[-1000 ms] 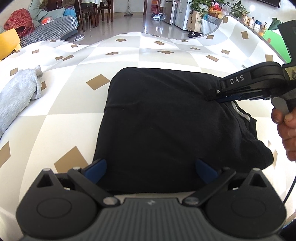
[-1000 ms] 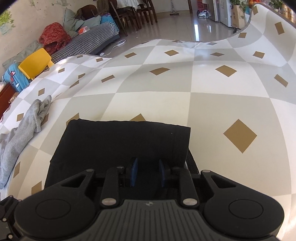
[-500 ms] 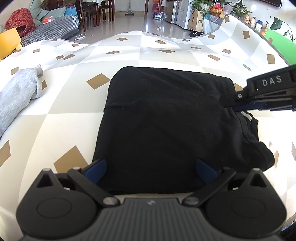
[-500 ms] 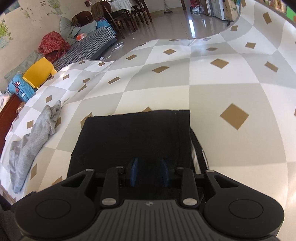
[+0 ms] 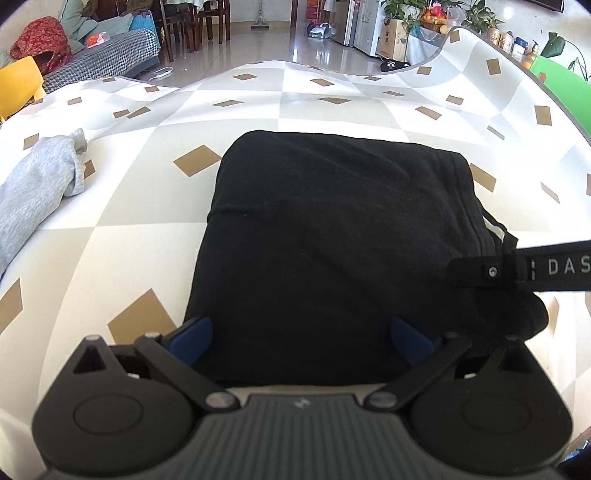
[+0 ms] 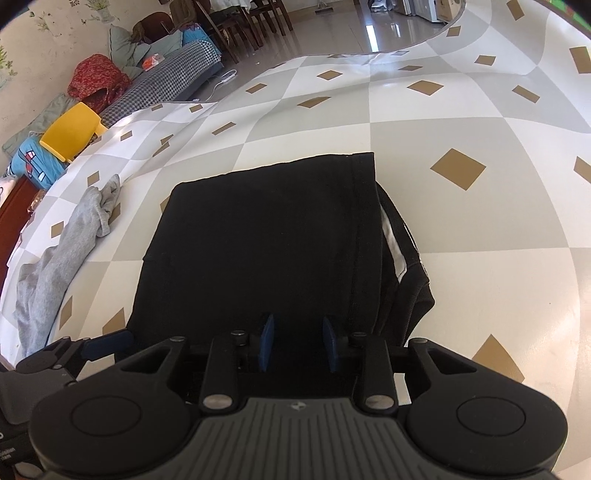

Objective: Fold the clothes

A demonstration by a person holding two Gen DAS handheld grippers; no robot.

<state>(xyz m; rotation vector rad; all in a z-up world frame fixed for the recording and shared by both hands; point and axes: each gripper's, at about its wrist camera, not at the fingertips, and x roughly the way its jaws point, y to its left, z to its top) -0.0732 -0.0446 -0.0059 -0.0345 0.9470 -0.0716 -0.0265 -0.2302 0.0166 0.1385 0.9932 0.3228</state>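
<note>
Grey garment (image 5: pixel 33 195) cut off at left edge; black garment (image 5: pixel 332 251) near edge hidden behind claw body, possibly.

On my counter (image 5: pixel 332 107) the folded garment (image 5: pixel 332 240) lies in the middle, straight ahead of my left tongs (image 5: pixel 301 341), whose fingers stand wide apart at its near edge. My right tongs (image 6: pixel 298 341) sit over the garment's near right part, their fingers a narrow gap apart. A second garment (image 5: pixel 33 188) lies bunched well to the left, apart from the folded one. Beyond the counter's far edge stands a sofa (image 6: pixel 166 88) at the left, with chairs (image 5: pixel 184 18) behind it.
</note>
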